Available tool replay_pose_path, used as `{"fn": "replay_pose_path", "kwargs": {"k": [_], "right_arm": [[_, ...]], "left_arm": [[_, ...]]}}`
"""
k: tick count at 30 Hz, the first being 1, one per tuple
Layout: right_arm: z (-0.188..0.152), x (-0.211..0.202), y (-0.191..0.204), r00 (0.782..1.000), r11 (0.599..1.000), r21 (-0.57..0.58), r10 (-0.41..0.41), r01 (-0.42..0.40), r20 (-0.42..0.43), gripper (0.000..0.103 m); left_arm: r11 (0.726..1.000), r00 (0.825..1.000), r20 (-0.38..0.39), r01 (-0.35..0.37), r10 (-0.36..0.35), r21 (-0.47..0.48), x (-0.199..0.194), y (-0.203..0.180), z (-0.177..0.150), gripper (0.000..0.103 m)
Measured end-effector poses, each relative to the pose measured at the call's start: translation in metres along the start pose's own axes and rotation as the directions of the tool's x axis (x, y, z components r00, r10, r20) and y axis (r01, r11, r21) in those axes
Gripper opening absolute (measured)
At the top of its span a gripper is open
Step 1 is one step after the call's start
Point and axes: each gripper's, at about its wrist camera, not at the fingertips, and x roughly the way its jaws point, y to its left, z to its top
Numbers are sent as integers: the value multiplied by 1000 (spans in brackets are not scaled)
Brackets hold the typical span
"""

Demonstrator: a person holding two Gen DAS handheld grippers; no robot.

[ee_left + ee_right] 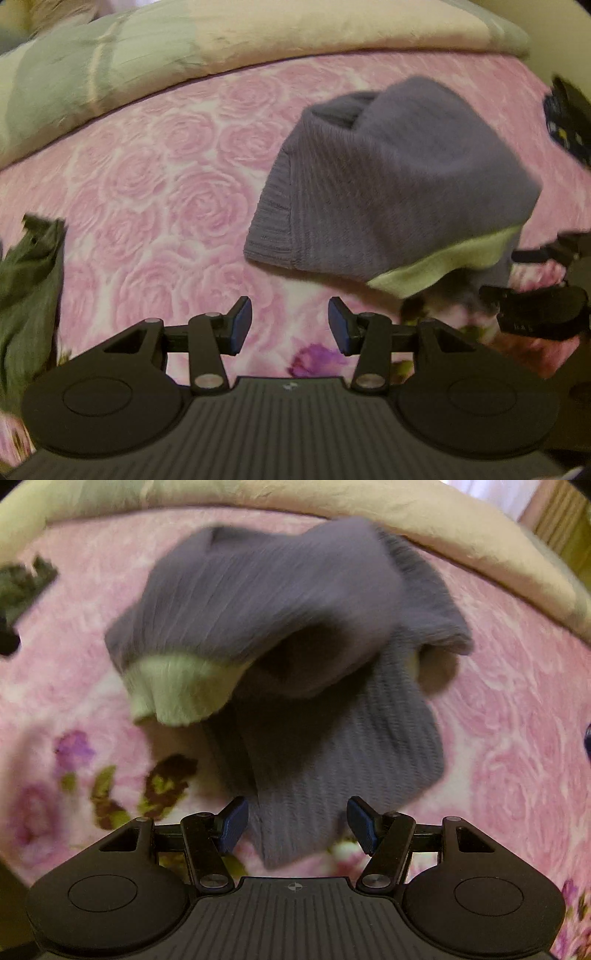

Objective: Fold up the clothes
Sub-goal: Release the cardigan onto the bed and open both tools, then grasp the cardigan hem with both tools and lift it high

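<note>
Nearest the right-wrist camera, the right tool [297, 821] stood with its jaws apart, holding nothing, though a lower flap of the grey knit sweater [280, 627] lay between and just beyond its blue pads [232, 821]. The left tool [290, 325] was likewise parted and empty, over bare pink rose-patterned bed cover [166, 192], the sweater lying further off to its right.

The sweater sat bunched on the bed, a pale green cuff [173, 690] turned toward the tools. It looked soft, limp and fairly thick, likely to sag and slide when lifted; the ribbed hem [273, 221] or the cuff seemed the firmest places to pinch. Blur and bunching left its long axis unclear, though it seemed to run from the tools away toward the folded quilt [221, 40] beyond.
</note>
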Motion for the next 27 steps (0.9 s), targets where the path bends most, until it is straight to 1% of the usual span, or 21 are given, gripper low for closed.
{"fn": "replay_pose_path", "kwargs": {"k": [2, 4, 6, 7, 8, 9, 10, 13, 15, 17, 19, 20, 21, 22, 23, 24, 25, 27], "right_arm": [[-3, 18, 10, 999, 998, -23, -52, 53, 7, 63], [-7, 27, 13, 994, 994, -46, -102, 104, 35, 63], [-13, 31, 11, 990, 990, -60, -122, 126, 73, 62], [-16, 31, 9, 988, 989, -65, -125, 131, 91, 60], [-19, 30, 6, 987, 988, -70, -128, 135, 101, 48], [-22, 28, 1, 985, 987, -73, -136, 144, 107, 19], [-25, 25, -7, 983, 986, -67, -146, 154, 112, 12], [-35, 4, -43, 973, 981, 5, -192, 194, 131, 10], [-43, -15, -71, 952, 964, 31, -267, 265, 148, 10], [-49, -28, -100, 926, 935, 71, -354, 347, 131, 10], [-56, -31, -132, 896, 897, 115, -437, 428, 75, 11], [-59, -27, -146, 895, 891, 113, -446, 441, 24, 11], [-62, -19, -159, 905, 899, 105, -425, 426, -35, 11], [-64, -12, -166, 916, 912, 96, -394, 400, -72, 16], [-67, -7, -167, 923, 922, 73, -374, 380, -84, 29], [-70, -5, -161, 924, 925, 29, -376, 378, -71, 67], [-72, -4, -152, 925, 926, -24, -378, 377, -41, 85], [-77, -2, -130, 931, 917, -158, -364, 365, 41, 85]], "left_arm": [[998, 1000, 10, -4, 4, 67, 19, -2, -5, 41], [992, 1000, 21, -5, 2, 127, 35, -4, -10, 41], [984, 999, 37, -1, -6, 178, 50, -7, -15, 41], [980, 999, 44, 0, -9, 199, 56, -9, -16, 41], [976, 999, 51, -3, -9, 217, 60, -10, -17, 41], [973, 998, 60, -7, -8, 232, 63, -12, -18, 41], [970, 998, 69, -10, -7, 244, 64, -13, -19, 41], [968, 995, 99, -8, -18, 250, 61, -15, -21, 41], [968, 993, 113, -5, -25, 251, 57, -16, -23, 41], [965, 992, 127, -12, -22, 264, 54, -19, -26, 41], [957, 991, 136, -30, -10, 290, 55, -23, -28, 42], [952, 990, 140, -40, -3, 305, 56, -25, -29, 43], [944, 989, 145, -53, 6, 326, 58, -27, -31, 43], [932, 988, 152, -70, 16, 355, 61, -30, -32, 44], [920, 987, 159, -86, 26, 383, 64, -33, -34, 44], [901, 985, 171, -106, 36, 420, 67, -36, -37, 44], [874, 981, 189, -129, 44, 469, 70, -39, -41, 45], [810, 972, 226, -177, 57, 559, 75, -45, -50, 50]]}}
